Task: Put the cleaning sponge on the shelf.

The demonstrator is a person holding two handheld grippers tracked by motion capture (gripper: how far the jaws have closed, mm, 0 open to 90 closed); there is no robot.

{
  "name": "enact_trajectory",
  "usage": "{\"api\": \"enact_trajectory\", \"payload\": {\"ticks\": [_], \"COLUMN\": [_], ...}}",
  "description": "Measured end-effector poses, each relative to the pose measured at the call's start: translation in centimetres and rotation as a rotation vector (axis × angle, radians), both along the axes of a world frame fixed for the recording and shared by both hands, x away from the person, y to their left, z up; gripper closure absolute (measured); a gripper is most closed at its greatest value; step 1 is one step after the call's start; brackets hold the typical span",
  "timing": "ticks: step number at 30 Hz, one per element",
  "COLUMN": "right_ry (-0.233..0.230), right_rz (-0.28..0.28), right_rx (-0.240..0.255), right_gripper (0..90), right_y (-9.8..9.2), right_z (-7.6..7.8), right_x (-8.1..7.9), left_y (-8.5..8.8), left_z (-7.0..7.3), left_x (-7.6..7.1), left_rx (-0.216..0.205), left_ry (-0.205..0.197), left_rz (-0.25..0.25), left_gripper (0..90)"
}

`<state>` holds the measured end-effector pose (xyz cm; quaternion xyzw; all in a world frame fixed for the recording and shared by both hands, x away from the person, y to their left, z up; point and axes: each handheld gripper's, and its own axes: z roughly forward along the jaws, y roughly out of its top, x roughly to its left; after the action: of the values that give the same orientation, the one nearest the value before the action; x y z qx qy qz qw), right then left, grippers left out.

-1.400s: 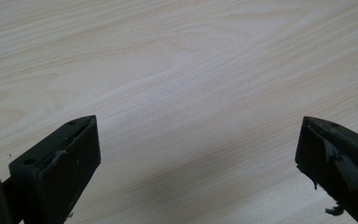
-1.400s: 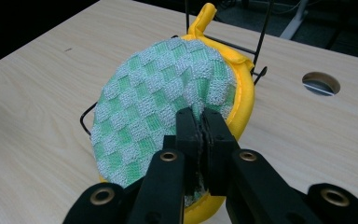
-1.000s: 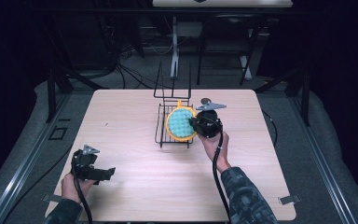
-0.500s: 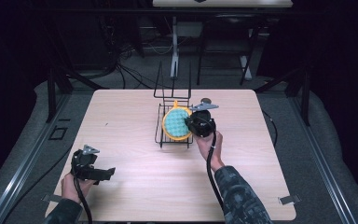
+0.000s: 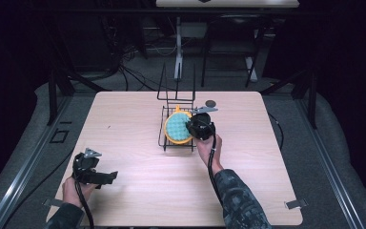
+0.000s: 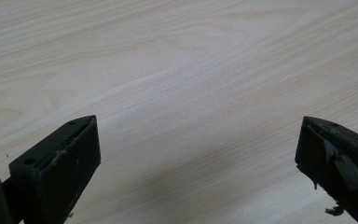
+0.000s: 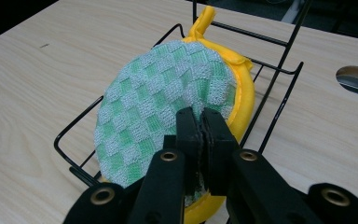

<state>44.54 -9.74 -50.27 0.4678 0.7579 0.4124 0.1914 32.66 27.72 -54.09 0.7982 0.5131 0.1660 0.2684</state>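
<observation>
Dark workshop surroundings, with cables and metal stands on the grey floor, frame a pale wood-grain tabletop (image 5: 138, 186) seen from above. Near the middle of the tabletop's far edge sits a black wire rack (image 5: 177, 125), its tall back frame rising on the far side. Leaning inside the rack is a round scrubbing pad (image 7: 168, 109), green-and-white checked on its face, with a yellow rim and a yellow hanging loop at the top.

From its own camera, the right gripper (image 7: 203, 122) has both black jaws pressed together on the pad's near edge, pinching the checked face against the yellow backing. In the high view the right gripper (image 5: 200, 128) sits at the rack's right side, touching the pad, held by the person's right hand (image 5: 208, 145), with a patterned sleeve (image 5: 236, 198) running back to the tabletop's near edge and a black cable trailing along the forearm.

A small round hole (image 5: 210, 103) in the tabletop lies just beyond the rack, toward the far edge and to its right.

Well apart, near the tabletop's near-left corner, the person's left hand (image 5: 71, 188) holds the left gripper (image 5: 91, 172) low over bare wood. Its own camera shows the left gripper (image 6: 198, 154) with jaws spread wide, nothing between them but wood grain.
</observation>
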Motion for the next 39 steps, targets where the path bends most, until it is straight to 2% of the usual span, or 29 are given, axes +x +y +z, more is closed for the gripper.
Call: {"api": "enact_trajectory", "payload": {"ticks": [12, 21, 27, 39], "right_ry": [0.033, 0.069, 0.098, 0.121], "right_rz": [-0.052, -0.105, -0.140, -0.138], "right_rx": [0.031, 0.023, 0.064, 0.088], "right_gripper": [86.3, 86.0, 86.1, 85.1], "right_y": [0.3, 0.7, 0.5, 0.2], "right_z": [-1.1, -1.8, -2.3, -2.7], "right_x": [0.7, 1.1, 1.4, 1.5], "left_y": [-0.1, -0.1, -0.1, -0.4], "left_z": [0.0, 0.0, 0.0, -0.2], "left_x": [0.0, 0.0, 0.0, 0.0], "left_rx": [-0.003, 0.001, 0.003, 0.005], "left_ry": [0.002, 0.010, 0.011, 0.016], "left_rz": [-0.007, -0.012, -0.015, -0.022], "left_gripper": [0.0, 0.0, 0.0, 0.0]}}
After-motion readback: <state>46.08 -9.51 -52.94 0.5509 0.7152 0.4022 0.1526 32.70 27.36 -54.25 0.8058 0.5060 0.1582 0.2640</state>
